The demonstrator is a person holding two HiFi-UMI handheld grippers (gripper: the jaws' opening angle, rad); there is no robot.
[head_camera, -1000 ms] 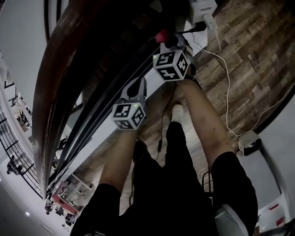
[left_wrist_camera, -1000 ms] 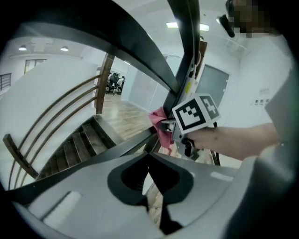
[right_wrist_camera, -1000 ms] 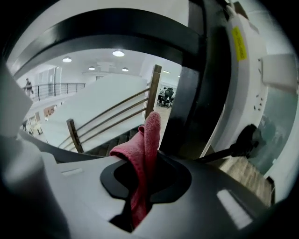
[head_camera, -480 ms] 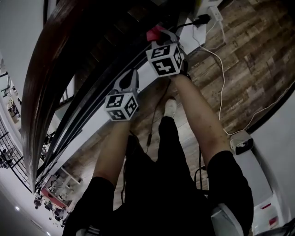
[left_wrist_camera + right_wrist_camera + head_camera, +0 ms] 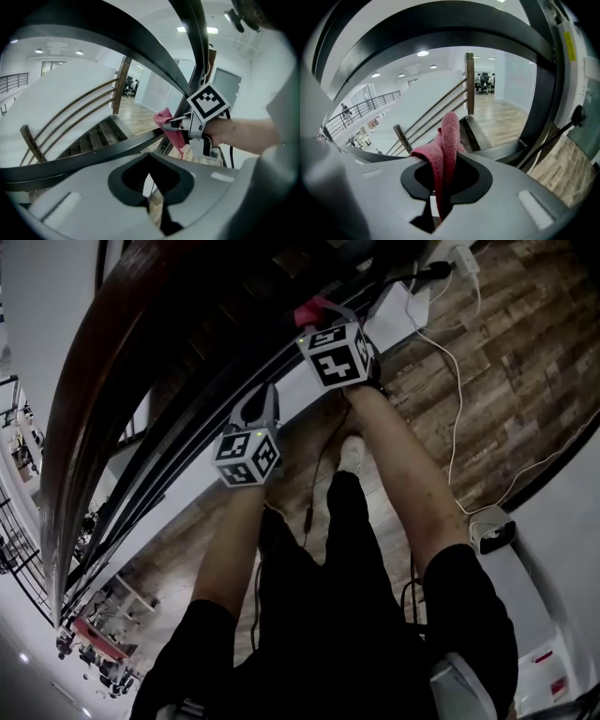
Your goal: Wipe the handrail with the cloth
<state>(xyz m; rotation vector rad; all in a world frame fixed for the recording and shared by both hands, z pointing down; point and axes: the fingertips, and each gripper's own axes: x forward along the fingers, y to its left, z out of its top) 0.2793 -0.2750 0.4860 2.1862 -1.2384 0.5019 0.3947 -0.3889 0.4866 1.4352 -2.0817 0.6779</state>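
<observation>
The dark brown wooden handrail curves down the left of the head view, with black metal bars beneath it. A pink cloth hangs folded from my right gripper, which is shut on it beside the bars, below the handrail. In the right gripper view the cloth stands up out of the jaws in front of a dark bar. My left gripper is lower on the bars, jaws together and empty. Its view shows the right gripper holding the cloth.
A white power strip with plugs and trailing white cables lie on the wooden floor. A white device sits near the right wall. The person's legs and a shoe are below the grippers. Stairs descend beyond the bars.
Both grippers have shifted slightly up and left along the bars, the right one still holding the cloth. The head view has moved a little too.
</observation>
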